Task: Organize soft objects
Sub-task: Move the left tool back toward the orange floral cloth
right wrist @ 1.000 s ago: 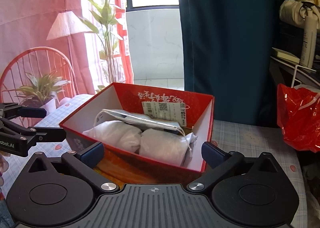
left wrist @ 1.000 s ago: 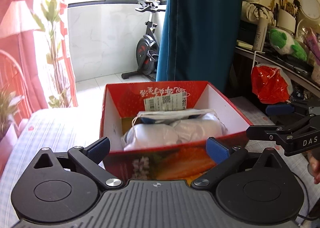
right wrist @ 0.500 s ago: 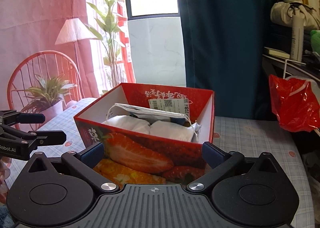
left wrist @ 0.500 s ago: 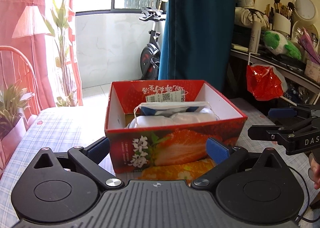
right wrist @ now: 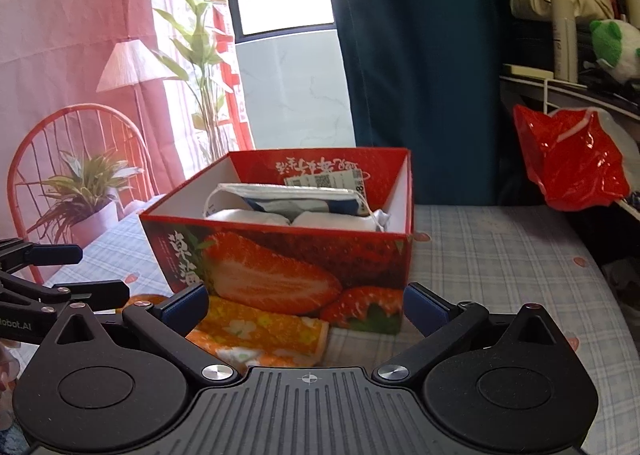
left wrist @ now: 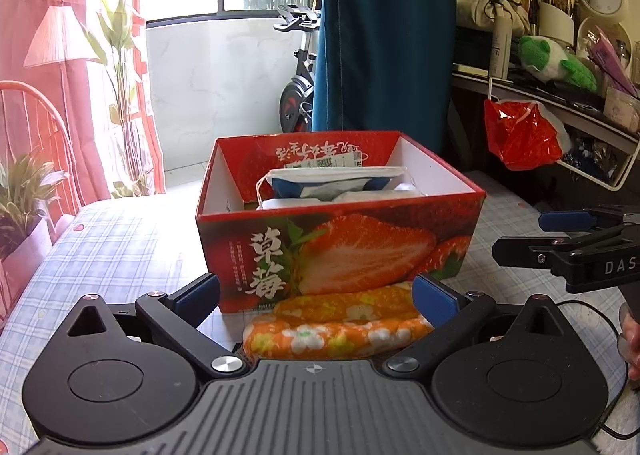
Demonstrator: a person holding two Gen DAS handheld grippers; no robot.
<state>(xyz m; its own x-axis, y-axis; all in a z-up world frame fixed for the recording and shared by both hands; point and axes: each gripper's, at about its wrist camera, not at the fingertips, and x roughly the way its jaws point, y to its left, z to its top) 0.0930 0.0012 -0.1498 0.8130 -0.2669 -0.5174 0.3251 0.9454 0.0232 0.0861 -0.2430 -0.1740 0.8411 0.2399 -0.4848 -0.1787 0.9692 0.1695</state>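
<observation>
Both tools hang low over the checked tablecloth, each with its jaws spread wide and nothing between them. Straight ahead of the left gripper sits the strawberry box, open at the top, and the folded orange floral cloth lies on the table just in front of that box, between the left tool's 2 blue fingertips without either one pressing it. From the right gripper the same cloth sits ahead and a little to its left, and the box is just beyond. Inside the box I can see 2 white bundles side by side with a flat blue-and-white packet resting across them, so by my reckoning 3 soft things are already put away. The cloth looks like the 1 piece left on the table, though I cannot see what lies outside these views. My guess is the job is mostly done, with the cloth yet to be pinched, lifted over the near wall and laid on top. A red plastic bag hangs off to the right, well apart.
</observation>
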